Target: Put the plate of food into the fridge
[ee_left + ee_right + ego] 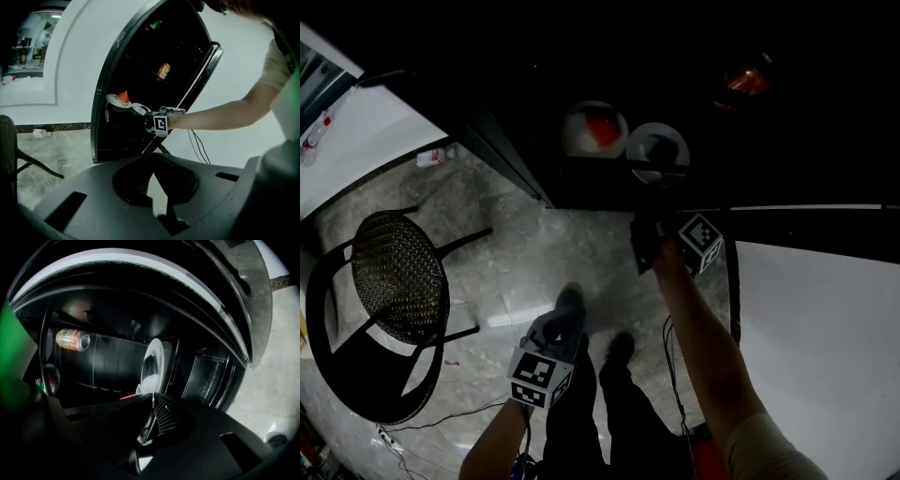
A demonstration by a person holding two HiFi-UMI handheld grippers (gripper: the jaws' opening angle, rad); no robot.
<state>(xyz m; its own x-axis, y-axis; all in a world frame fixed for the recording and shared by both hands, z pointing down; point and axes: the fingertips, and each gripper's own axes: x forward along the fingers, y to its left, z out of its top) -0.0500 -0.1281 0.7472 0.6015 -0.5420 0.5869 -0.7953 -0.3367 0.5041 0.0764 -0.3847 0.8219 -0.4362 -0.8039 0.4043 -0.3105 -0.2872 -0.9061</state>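
I'm clenching my right gripper [152, 401] on the near rim of a round white plate [152, 364], and the plate is reaching straight ahead of the jaws into the dark open fridge [101, 122]. In the head view it is sitting at shelf level, just right of a second white plate carrying a red chunk of food [593, 129]. I can't tell whether the two rims are touching, or what is lying on the plate I'm holding. An orange drinks can [72, 340] is lying on its side higher up inside. My left gripper [153, 161] is hanging over the grey veined floor [516, 272], jaws pressed together on nothing, well apart from the fridge. I'm judging the coming move to be a straight push inward, then letting go
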